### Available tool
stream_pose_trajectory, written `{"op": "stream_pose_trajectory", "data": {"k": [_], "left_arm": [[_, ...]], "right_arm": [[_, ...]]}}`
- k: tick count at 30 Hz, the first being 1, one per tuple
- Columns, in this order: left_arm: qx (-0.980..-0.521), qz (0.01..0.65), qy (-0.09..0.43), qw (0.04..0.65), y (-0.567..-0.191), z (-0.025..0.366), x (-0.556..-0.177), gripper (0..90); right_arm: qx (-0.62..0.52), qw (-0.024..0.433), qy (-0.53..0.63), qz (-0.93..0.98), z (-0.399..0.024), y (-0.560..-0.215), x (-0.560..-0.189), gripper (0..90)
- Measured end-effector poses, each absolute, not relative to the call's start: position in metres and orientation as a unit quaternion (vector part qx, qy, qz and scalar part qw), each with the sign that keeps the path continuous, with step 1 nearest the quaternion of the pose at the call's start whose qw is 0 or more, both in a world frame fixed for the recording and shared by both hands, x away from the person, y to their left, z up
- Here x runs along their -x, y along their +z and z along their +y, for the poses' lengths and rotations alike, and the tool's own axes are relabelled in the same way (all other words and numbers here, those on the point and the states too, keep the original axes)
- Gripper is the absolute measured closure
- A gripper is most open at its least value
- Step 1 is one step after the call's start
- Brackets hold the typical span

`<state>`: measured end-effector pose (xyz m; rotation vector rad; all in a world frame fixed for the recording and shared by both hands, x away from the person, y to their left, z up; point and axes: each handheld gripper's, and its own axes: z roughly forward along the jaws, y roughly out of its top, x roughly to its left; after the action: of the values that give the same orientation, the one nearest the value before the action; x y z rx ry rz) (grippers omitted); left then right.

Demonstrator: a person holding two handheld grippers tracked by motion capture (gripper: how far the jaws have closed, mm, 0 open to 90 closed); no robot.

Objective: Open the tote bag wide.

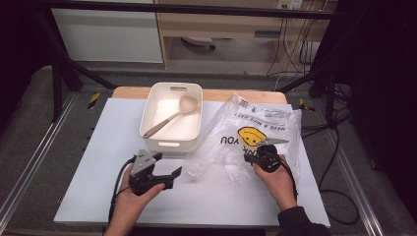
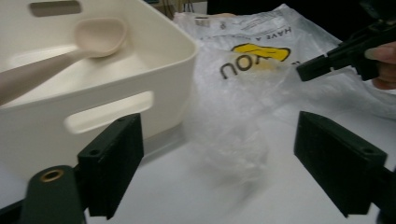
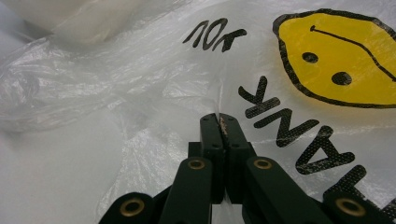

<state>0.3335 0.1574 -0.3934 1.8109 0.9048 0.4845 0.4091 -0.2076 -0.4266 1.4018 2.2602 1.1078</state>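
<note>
A clear plastic bag [image 1: 255, 135] lies crumpled on the white table sheet [image 1: 88, 162], at about 3 o'clock from the cream tub [image 1: 172, 116] and touching its near right corner. The bag carries a yellow smiley face [image 3: 343, 56] with black lettering around it: in the high view "YOU" and part of "THANK" read upside down beside the face, and a thin line reading "HAVE A NICE DAY" runs along the bag's far edge at about 1 o'clock from the face. A small white label [image 1: 242, 102] sits at the bag's far end; its print is too small to read.

The right gripper [image 3: 220, 122] rests on the bag just below the smiley, at 6 o'clock from it, its jaws clenched tight on a fold of the film, which is pinched between the pads. The right hand [image 1: 276, 179] holds it from the near side.

The left gripper [image 1: 169, 173] hovers over the sheet at about 6 o'clock from the tub, its jaws spread wide and holding nothing; the bag's crumpled near end lies ahead of them, untouched.

A beige wooden-toned spoon [image 1: 172, 115] lies diagonally inside the tub, bowl toward 1 o'clock.
</note>
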Motion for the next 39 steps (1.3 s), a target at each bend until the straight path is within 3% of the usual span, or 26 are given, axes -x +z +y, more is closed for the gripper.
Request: {"op": "stream_pose_trajectory", "data": {"k": [7, 13, 21, 28, 39], "left_arm": [[-0.784, 0.331, 0.182, 0.492, -0.408, 0.104, -0.338, 38.8], [-0.802, 0.306, 0.142, 0.493, -0.424, 0.067, -0.346, 62.7], [-0.821, 0.302, 0.114, 0.471, -0.444, 0.033, -0.363, 80.4], [-0.833, 0.292, 0.106, 0.457, -0.453, 0.011, -0.373, 86.7], [-0.863, 0.280, 0.111, 0.405, -0.459, -0.007, -0.377, 89.0]], "right_arm": [[-0.480, 0.128, 0.379, 0.781, -0.206, -0.428, -0.408, 90.0], [-0.479, 0.121, 0.378, 0.783, -0.204, -0.432, -0.406, 90.0], [-0.476, 0.117, 0.378, 0.786, -0.201, -0.432, -0.406, 90.0], [-0.474, 0.113, 0.379, 0.787, -0.199, -0.433, -0.404, 90.0], [-0.478, 0.107, 0.395, 0.777, -0.203, -0.427, -0.408, 90.0]]}}
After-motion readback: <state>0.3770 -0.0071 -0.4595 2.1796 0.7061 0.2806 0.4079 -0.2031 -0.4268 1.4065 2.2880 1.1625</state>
